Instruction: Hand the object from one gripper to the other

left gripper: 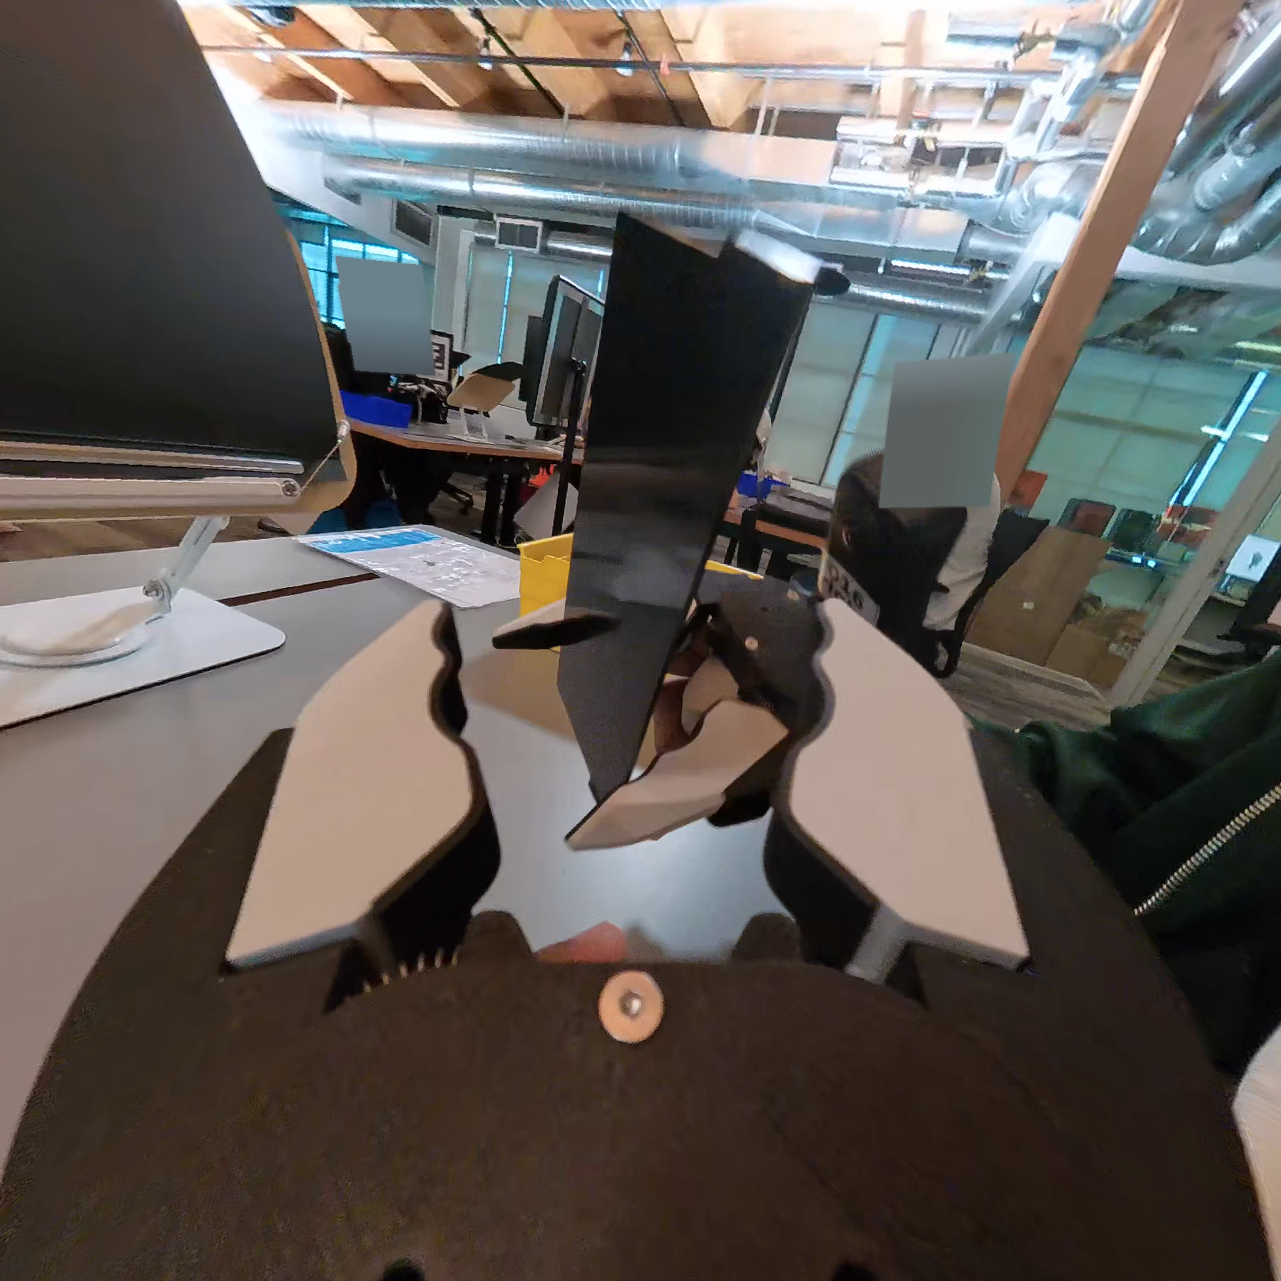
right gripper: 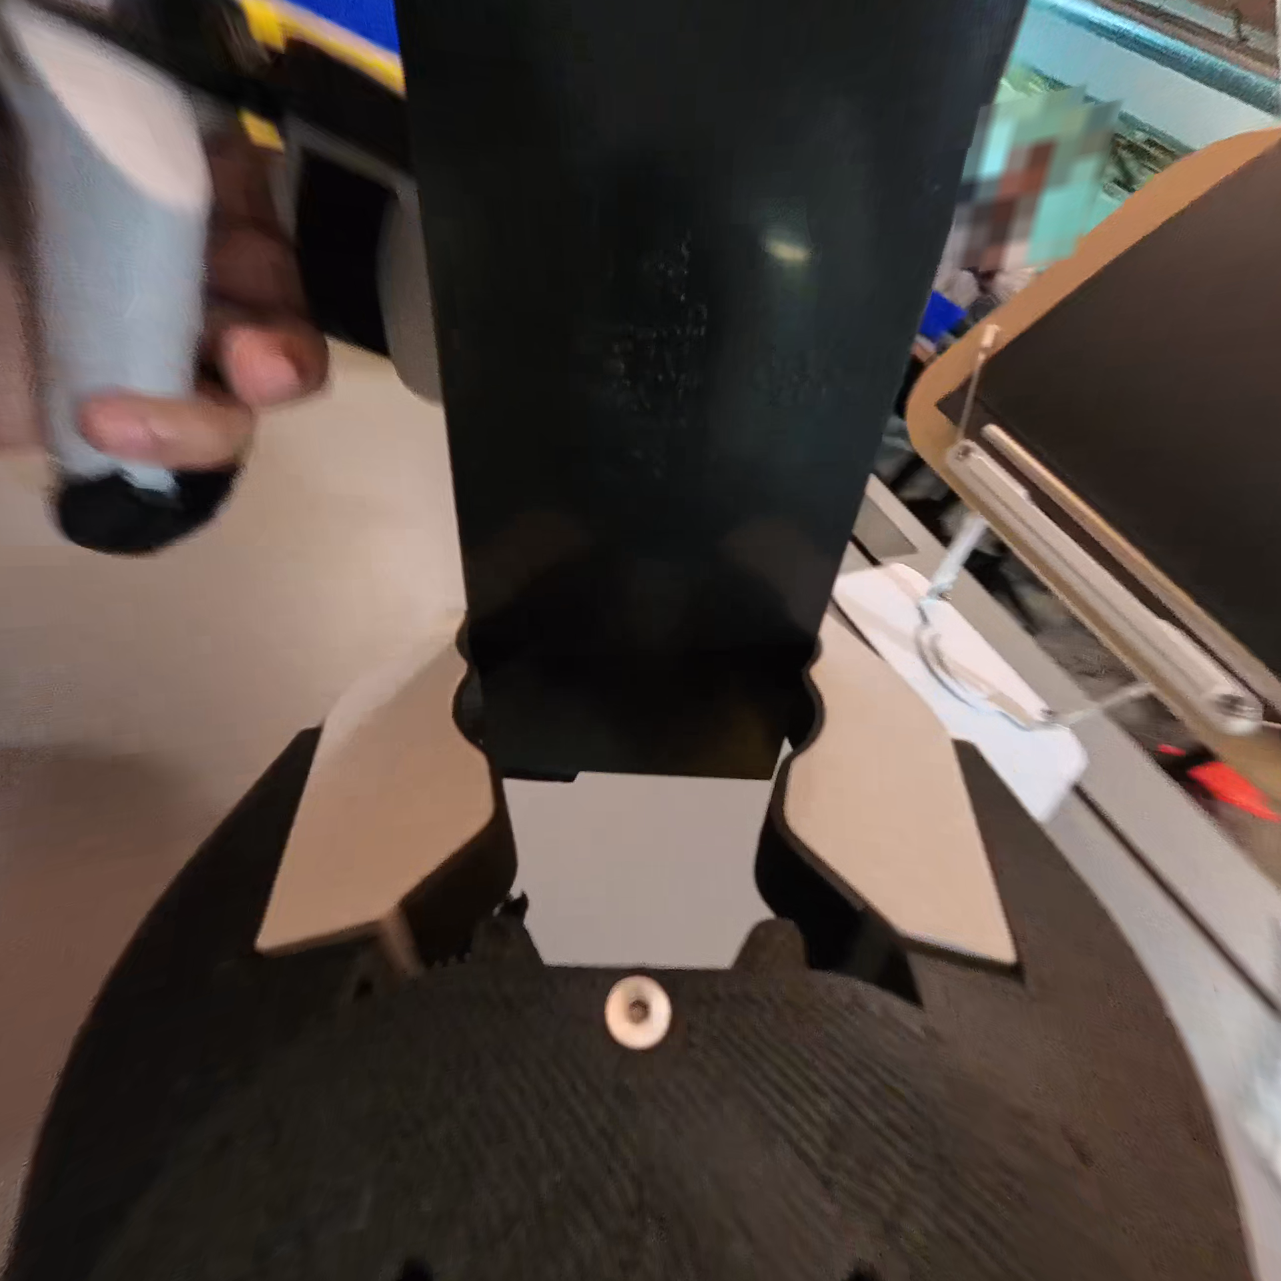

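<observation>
The object is a tall flat black panel (left gripper: 665, 443). In the left wrist view it stands upright and edge-on between the spread fingers of my left gripper (left gripper: 634, 617), which is open and does not touch it. My right gripper (left gripper: 693, 748) comes in from the right and clamps the panel's lower end. In the right wrist view the panel (right gripper: 665, 312) fills the middle, and my right gripper (right gripper: 638, 693) is shut on its bottom edge, with both fingers against its sides.
A monitor (left gripper: 138, 242) on a white stand (left gripper: 138, 645) sits left on the grey table (left gripper: 138, 797). A paper sheet (left gripper: 423, 561) and a yellow bin (left gripper: 544, 575) lie behind. A green sleeve (left gripper: 1178, 797) is at right. A hand (right gripper: 229, 346) grips a white handle at left.
</observation>
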`<state>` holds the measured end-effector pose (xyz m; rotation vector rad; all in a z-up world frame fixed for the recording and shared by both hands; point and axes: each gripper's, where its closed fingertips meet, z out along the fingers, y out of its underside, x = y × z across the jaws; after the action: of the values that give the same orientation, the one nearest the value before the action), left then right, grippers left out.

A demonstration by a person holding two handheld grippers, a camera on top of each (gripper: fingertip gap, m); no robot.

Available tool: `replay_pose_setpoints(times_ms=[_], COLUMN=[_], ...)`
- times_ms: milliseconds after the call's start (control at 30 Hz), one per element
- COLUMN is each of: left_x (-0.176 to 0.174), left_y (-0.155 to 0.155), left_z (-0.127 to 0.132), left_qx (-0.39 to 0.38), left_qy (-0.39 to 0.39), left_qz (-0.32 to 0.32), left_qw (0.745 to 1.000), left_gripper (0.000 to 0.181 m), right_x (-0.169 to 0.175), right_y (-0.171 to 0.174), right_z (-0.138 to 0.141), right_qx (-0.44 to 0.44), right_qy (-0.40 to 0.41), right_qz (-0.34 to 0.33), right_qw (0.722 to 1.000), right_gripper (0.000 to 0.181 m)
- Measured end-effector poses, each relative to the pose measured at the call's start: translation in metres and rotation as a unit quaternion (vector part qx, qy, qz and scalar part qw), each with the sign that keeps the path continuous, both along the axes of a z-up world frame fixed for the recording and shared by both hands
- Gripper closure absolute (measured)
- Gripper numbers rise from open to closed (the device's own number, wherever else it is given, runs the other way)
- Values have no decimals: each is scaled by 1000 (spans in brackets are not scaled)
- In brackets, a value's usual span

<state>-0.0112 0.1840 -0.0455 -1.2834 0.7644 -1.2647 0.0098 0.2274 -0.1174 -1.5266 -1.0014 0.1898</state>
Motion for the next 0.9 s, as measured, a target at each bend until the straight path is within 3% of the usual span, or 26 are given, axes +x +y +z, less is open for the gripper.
replay_pose_setpoints(times_ms=[100,200,433,667,733,800,900], left_x=[3,3,6,15,16,16,17], left_y=[-4,-7,-23,-37,-40,-45,-47], left_z=[-2,-2,4,18,17,18,17], left_qx=[15,17,-8,-21,-10,6,9], left_qy=[11,15,24,10,21,27,39], left_qz=[-18,-40,-112,-139,-139,-146,-144], left_qw=[1000,999,993,990,990,989,989], left_gripper=[75,67,53,58,67,90,90], right_x=[-6,-18,-44,-64,-68,-71,-72], right_y=[-13,-34,-75,-91,-95,-98,-98], right_z=[13,23,19,10,9,8,8], right_qx=[-49,-113,-207,-210,-211,-210,-209], right_qy=[100,187,212,180,176,171,171], right_qz=[75,181,318,339,345,348,349], right_qw=[991,959,901,899,898,898,897], right_gripper=[94,93,93,93,93,93,93])
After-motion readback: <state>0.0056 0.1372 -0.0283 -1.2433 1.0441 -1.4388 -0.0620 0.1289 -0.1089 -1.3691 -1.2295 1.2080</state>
